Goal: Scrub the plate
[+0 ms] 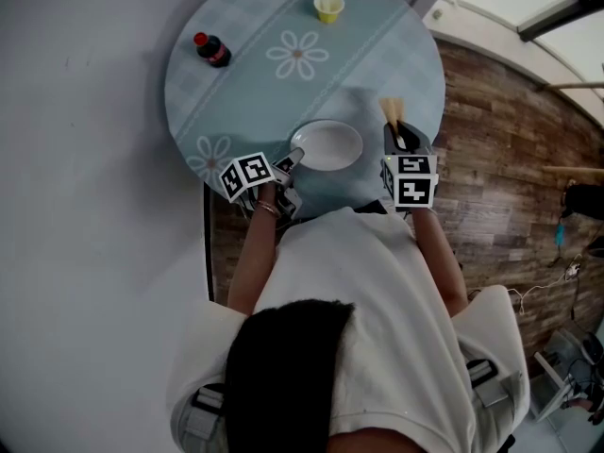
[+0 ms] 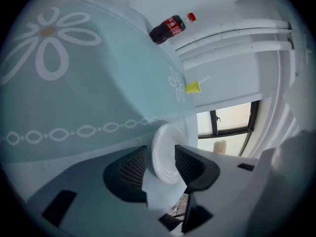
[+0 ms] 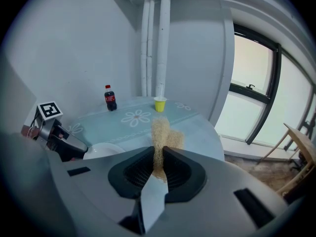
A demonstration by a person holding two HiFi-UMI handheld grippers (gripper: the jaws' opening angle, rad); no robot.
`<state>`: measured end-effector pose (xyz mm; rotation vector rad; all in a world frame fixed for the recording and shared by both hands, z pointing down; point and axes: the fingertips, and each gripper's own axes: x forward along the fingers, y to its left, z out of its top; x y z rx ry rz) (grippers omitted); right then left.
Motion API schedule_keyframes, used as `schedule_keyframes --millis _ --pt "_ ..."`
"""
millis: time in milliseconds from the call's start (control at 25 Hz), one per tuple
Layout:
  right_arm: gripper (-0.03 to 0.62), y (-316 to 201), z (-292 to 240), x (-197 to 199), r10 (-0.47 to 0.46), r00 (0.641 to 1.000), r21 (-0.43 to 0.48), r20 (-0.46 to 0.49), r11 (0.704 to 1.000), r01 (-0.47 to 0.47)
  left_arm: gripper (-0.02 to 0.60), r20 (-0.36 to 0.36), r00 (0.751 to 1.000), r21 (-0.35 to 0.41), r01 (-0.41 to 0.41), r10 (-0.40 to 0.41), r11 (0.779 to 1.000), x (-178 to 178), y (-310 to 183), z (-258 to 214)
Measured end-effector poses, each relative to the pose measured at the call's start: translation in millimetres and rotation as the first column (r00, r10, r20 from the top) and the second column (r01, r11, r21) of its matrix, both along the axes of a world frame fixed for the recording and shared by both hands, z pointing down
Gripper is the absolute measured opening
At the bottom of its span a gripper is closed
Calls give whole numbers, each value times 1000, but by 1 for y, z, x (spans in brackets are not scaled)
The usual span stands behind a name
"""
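Both grippers sat mid-frame in the head view: your left gripper point(image 1: 292, 159) stood released, jaws wide around the rim of the plate point(image 1: 327, 145), probably to steady it, while your right gripper point(image 1: 399, 135) clenched a tan scrubber point(image 1: 390, 111) just right of it, ready to scrub

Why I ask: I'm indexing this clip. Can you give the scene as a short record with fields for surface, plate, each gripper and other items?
surface: round table with a pale blue flowered cloth
plate: white plate, empty, near the table's near edge
left gripper: open, jaws on either side of the plate's rim
right gripper: shut on tan scrubber, to the right of the plate, apart from it
other items: cola bottle, yellow cup, both farther back
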<state>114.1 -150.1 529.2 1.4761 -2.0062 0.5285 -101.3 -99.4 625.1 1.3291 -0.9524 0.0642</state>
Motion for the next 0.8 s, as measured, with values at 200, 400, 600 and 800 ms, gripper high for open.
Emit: schedule_keyframes --millis 200,400,600,800 --pt "63 1 4 3 3 1000 -10 -3 1000 -3 161 4 1000 -25 7 -7 1000 -3 0 8" --pt "63 2 3 4 -1 1000 -6 -6 1000 1 117 -7 999 -41 31 -31 999 -6 2 11" --pt "63 1 6 3 -12 1000 -11 -8 1000 12 112 -40 998 -57 45 -48 997 -6 0 11" --pt "63 3 7 1 -18 1000 -16 -4 1000 17 107 -37 998 -66 38 -41 997 -4 0 11"
